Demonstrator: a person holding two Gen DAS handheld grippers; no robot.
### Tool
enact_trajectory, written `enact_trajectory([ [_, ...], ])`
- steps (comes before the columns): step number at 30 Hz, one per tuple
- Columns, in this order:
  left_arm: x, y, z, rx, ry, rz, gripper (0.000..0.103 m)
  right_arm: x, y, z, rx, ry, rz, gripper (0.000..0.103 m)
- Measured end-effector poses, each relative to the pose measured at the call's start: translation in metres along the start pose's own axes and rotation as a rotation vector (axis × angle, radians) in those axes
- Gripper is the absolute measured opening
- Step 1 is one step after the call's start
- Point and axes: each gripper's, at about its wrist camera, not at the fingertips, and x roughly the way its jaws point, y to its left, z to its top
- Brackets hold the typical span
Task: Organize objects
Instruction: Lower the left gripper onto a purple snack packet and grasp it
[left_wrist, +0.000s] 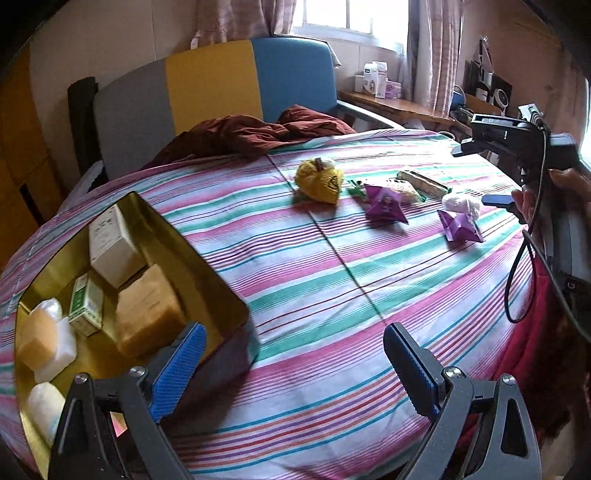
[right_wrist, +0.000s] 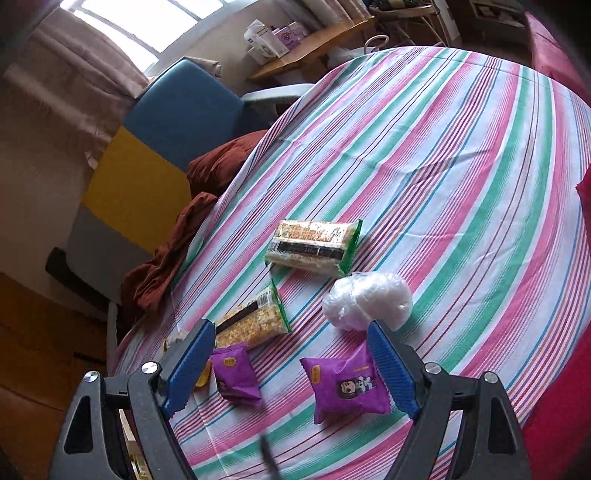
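Striped in pink, green and white, the bedsheet (left_wrist: 332, 266) carries everything, with a grey, yellow and blue headboard (left_wrist: 207, 85) behind it and a window above.

My left gripper (left_wrist: 295, 365) stands wide open with nothing between its blue pads (left_wrist: 181, 365); it hangs over the sheet just beside the gold tin (left_wrist: 207, 266), touching nothing that I can see. Inside the tin lie a white box (left_wrist: 114, 247), a green-and-white box (left_wrist: 86, 306), a tan block (left_wrist: 147, 314) and some wrapped pale pieces. Print on the boxes is too blurred to read.

My right gripper (right_wrist: 291, 365) is also spread wide and empty. One purple snack packet (right_wrist: 347, 384) lies on the sheet between its pads, not pinched; I cannot tell whether the right pad brushes it. A second purple packet (right_wrist: 236, 373) lies just beside the left pad. Beyond the purple packets sit a clear-wrapped white bundle (right_wrist: 369, 301) and two green-edged grain bars (right_wrist: 314, 247), their lettering unreadable. The near packet shows a small cartoon face and a yellow mark, no legible words.

Farther from the tin than the packets, a yellow knitted toy (left_wrist: 321, 181) rests on the sheet.
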Motion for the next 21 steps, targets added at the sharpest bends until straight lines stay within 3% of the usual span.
enact_trajectory([
  [16,0.023,-0.027,0.021,0.065,-0.014,0.002,0.097,-0.001,-0.001,-0.001,0.010,0.025,0.034,0.086],
  [21,0.035,-0.041,0.041,0.084,-0.047,-0.027,0.093,-0.012,-0.007,0.001,0.043,-0.039,0.043,0.086],
])
